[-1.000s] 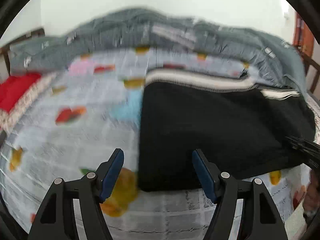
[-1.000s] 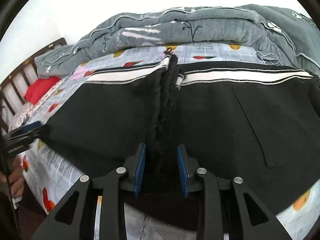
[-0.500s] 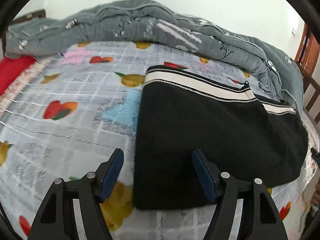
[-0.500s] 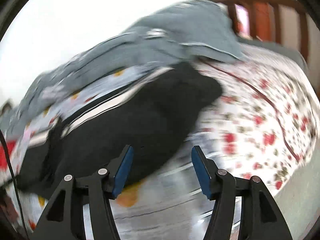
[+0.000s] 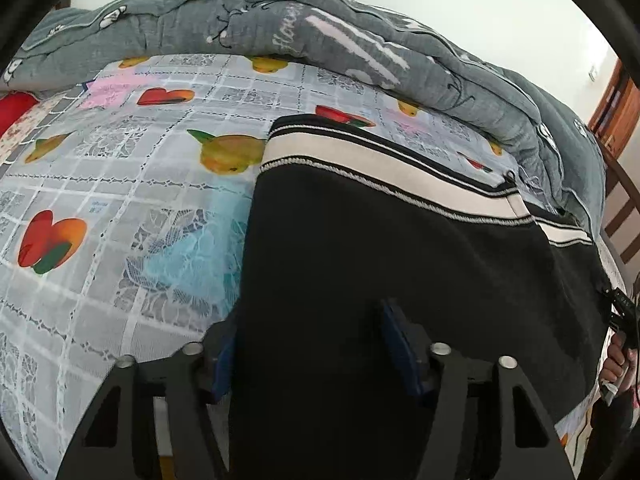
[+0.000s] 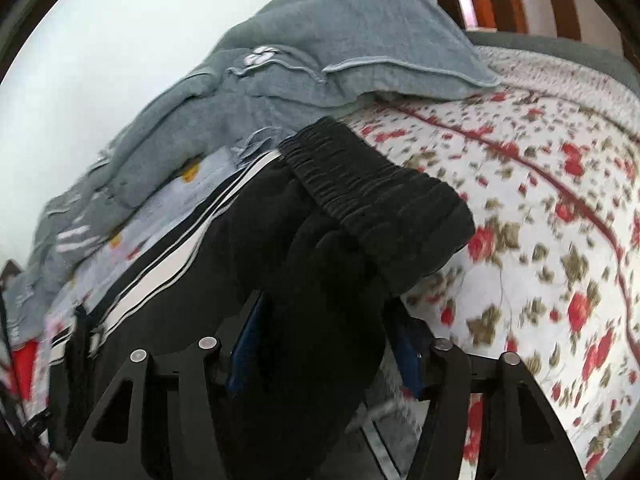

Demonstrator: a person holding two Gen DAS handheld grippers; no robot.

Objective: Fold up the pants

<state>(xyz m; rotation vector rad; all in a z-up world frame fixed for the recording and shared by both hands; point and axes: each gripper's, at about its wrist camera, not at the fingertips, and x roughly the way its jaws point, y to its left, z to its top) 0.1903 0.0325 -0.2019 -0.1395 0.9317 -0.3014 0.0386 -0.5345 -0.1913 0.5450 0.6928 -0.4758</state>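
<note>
The bed's grey grid-printed fruit-pattern sheet (image 5: 120, 208) carries the black knit pants with white side stripes (image 5: 400, 248), lying flat below a rumpled grey quilt (image 5: 320, 28). The left gripper (image 5: 308, 344) straddles the near leg edge, its jaws spread with cloth between them. The right gripper (image 6: 324, 344) likewise brackets the bunched fabric near the elastic waistband (image 6: 372, 192); whether either is truly clenched, I cannot tell. If only the top layer is caught, lifting would likely split the layers and skew the fold.
</note>
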